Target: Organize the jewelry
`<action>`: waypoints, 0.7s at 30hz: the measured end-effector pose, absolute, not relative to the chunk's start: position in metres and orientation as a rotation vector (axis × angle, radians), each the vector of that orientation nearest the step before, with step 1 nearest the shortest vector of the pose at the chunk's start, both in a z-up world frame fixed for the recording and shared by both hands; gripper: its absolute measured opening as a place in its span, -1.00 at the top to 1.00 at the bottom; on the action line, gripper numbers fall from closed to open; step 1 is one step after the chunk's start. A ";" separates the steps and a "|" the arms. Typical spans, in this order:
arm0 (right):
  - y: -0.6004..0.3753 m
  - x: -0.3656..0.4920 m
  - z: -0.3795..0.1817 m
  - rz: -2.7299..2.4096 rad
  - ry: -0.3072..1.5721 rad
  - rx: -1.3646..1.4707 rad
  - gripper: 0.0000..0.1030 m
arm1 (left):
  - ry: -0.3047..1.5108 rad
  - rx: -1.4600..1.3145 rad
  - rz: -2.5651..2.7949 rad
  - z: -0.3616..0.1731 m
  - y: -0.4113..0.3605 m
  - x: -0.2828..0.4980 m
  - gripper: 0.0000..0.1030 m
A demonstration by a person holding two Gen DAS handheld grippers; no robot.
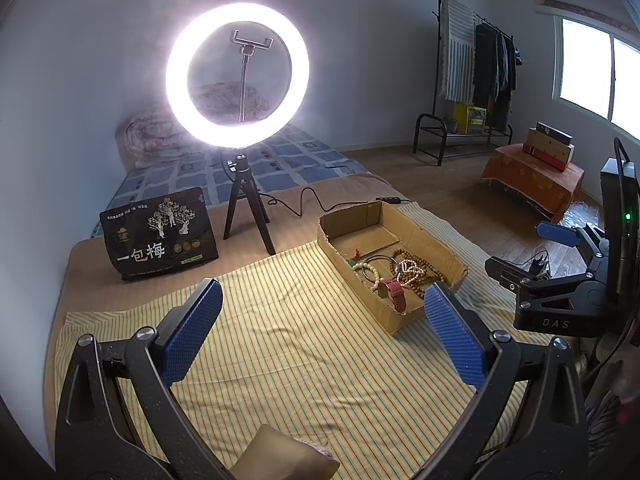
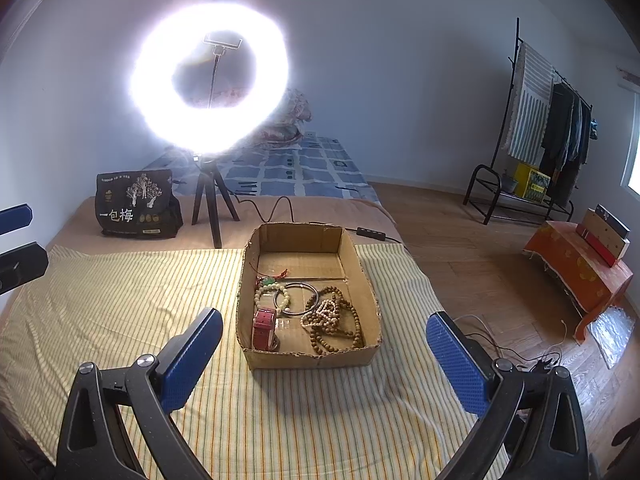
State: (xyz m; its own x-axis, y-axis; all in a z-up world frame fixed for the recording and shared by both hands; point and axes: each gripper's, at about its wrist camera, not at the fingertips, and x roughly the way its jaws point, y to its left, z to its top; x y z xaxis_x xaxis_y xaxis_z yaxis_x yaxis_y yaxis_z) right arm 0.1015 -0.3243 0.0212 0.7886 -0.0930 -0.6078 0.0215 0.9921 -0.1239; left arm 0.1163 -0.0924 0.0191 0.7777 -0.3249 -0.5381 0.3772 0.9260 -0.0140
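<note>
A shallow cardboard box (image 1: 436,242) (image 2: 366,276) lies on the striped yellow cloth (image 1: 288,344) (image 2: 120,300). In it are a red watch (image 1: 396,291) (image 2: 265,326), a metal bangle (image 2: 296,299), a pale bead bracelet (image 2: 276,292), brown and white bead strings (image 2: 334,320) (image 1: 416,270) and a red-corded pendant (image 2: 276,276). My left gripper (image 1: 322,336) is open and empty over the cloth, left of the box. My right gripper (image 2: 324,354) is open and empty just in front of the box; it also shows in the left wrist view (image 1: 532,252).
A lit ring light on a tripod (image 1: 238,76) (image 2: 210,80) and a black snack bag (image 1: 160,234) (image 2: 138,204) stand behind the cloth. A cable (image 1: 304,200) runs behind the box. A small tan cushion (image 1: 284,458) lies at the near edge. Wooden floor, clothes rack (image 1: 476,76) and an orange-draped stand (image 1: 532,180) are to the right.
</note>
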 end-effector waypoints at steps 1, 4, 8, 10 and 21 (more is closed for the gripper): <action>-0.324 0.101 0.021 -0.061 0.660 -0.112 -0.99 | 0.565 0.096 -0.381 0.019 -0.092 0.116 -0.99; -0.324 0.102 0.021 -0.062 0.660 -0.113 -0.99 | 0.568 0.094 -0.383 0.019 -0.093 0.116 -0.99; -0.325 0.101 0.021 -0.064 0.661 -0.114 -0.99 | 0.574 0.095 -0.386 0.017 -0.096 0.114 -0.99; -0.325 0.101 0.021 -0.066 0.661 -0.115 -0.99 | 0.573 0.101 -0.386 0.017 -0.096 0.115 -0.99; -0.324 0.102 0.020 -0.067 0.666 -0.124 -0.99 | 0.567 0.117 -0.370 0.016 -0.100 0.110 -0.99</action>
State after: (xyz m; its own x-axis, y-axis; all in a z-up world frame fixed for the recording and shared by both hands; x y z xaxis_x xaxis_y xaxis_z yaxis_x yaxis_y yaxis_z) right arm 0.1021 -0.3243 0.0198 0.7843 -0.1016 -0.6120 0.0223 0.9905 -0.1359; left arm 0.1105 -0.1002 0.0162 0.7799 -0.3095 -0.5440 0.3732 0.9277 0.0073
